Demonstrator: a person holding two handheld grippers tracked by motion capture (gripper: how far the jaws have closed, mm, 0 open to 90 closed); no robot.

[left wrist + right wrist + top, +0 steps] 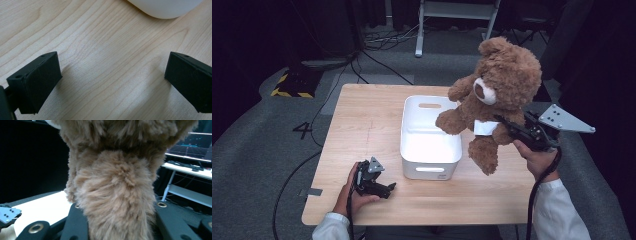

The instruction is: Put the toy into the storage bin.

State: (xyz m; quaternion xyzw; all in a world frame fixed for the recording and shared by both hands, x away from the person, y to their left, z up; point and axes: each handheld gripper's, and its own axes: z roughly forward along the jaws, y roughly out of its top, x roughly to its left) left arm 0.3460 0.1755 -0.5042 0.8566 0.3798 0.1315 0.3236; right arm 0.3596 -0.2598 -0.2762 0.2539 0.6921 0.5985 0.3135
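Note:
A brown teddy bear hangs in the air at the right of a white bin, its arm over the bin's far right corner. My right gripper is shut on the bear from the right, at its side above the leg. In the right gripper view the brown fur is squeezed between the two black jaws. My left gripper rests low on the wooden table left of the bin's near corner. Its jaws stand wide apart over bare wood, with nothing between them.
The bin is empty and stands mid-table. Its rounded corner lies just beyond my left gripper. A desk with a monitor stands behind the bear. Cables run over the grey floor beyond the table.

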